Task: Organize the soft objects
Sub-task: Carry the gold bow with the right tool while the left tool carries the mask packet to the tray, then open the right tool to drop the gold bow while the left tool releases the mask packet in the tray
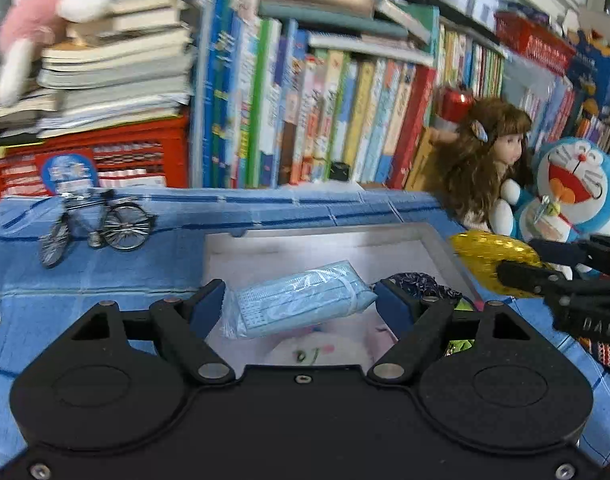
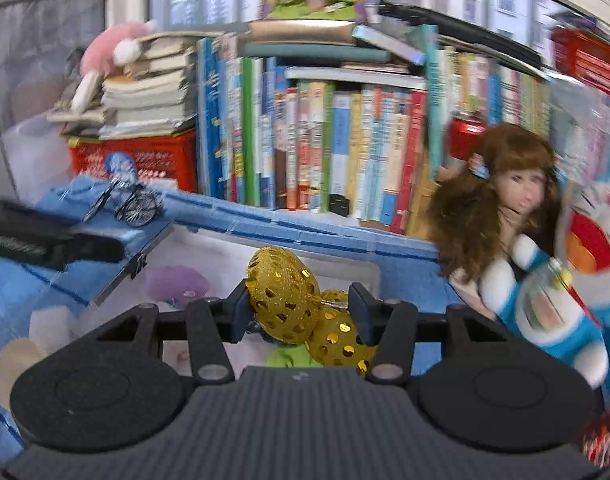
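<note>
Right gripper (image 2: 299,310) is clamped on the gold sequin ball (image 2: 283,294); a second gold ball (image 2: 343,342) hangs just below it at 4 o'clock. Both are over the open box (image 2: 375,276) on the blue cloth (image 2: 305,236).

Left gripper (image 1: 301,306) has its jaws wide, released, pads not pressing anything. The blue mask pack (image 1: 301,300) lies in the box between its fingers.

In the right wrist view, the doll (image 2: 501,216) sits at 2 o'clock of the ball, with the blue cat plush (image 2: 553,312) at 3 o'clock beside it. The toy bicycle (image 2: 135,202) is at 10 o'clock, books (image 2: 325,148) at 12.
</note>
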